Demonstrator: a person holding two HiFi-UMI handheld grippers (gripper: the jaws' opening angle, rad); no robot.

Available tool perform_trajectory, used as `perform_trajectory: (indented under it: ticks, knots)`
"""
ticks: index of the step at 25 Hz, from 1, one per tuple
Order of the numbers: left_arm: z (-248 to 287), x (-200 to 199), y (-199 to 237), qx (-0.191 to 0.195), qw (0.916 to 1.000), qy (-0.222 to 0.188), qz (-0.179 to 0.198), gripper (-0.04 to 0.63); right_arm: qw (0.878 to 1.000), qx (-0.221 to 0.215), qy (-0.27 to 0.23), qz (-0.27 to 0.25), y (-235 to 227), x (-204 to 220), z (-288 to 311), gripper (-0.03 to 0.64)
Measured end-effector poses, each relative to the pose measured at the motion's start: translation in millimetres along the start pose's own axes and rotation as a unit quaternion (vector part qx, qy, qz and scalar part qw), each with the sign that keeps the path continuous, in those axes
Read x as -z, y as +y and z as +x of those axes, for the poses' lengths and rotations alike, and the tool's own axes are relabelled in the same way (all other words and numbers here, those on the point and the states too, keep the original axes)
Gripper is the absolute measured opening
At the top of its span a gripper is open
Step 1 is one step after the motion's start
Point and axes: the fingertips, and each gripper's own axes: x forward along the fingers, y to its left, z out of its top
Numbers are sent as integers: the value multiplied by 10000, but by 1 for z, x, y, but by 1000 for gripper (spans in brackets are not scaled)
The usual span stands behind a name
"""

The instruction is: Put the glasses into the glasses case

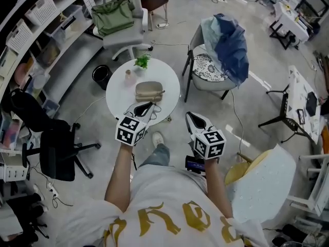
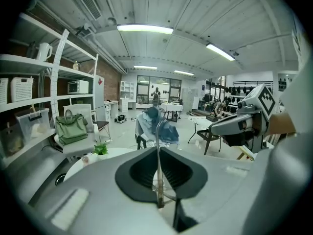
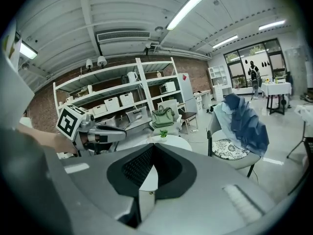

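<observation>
A beige glasses case lies on the round white table; I cannot tell whether its lid is open. My left gripper hovers over the table's near edge, just short of the case, shut on the glasses. In the left gripper view a thin metal arm of the glasses rises between the closed jaws, with a lens rim below. My right gripper is held off the table to the right, shut with nothing in it; its jaws meet at the tip.
A small green plant and a little pink bottle stand at the table's far side. A chair draped with blue cloth is to the right, an office chair with a green bag beyond, a black chair left.
</observation>
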Motion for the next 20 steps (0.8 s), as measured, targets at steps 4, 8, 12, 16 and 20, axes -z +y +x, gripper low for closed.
perform_trajectory:
  ticks: [4, 8, 12, 16, 20]
  knots:
    - [32, -3, 31, 198, 9997, 134, 76, 18, 9997, 14, 233, 38, -12, -13, 42, 25]
    - [66, 0, 61, 522, 9979, 322, 194, 18, 9989, 68, 445, 122, -31, -20, 84, 25]
    - [94, 8, 81, 988, 9930, 503, 417, 20, 9980, 116, 591, 185, -44, -28, 125, 24]
    - [115, 22, 100, 1279, 9874, 665, 652, 18, 9972, 150, 711, 197, -52, -32, 156, 25]
    - [127, 37, 109, 1605, 9802, 846, 790, 20, 9961, 148, 861, 97, -52, -33, 174, 25]
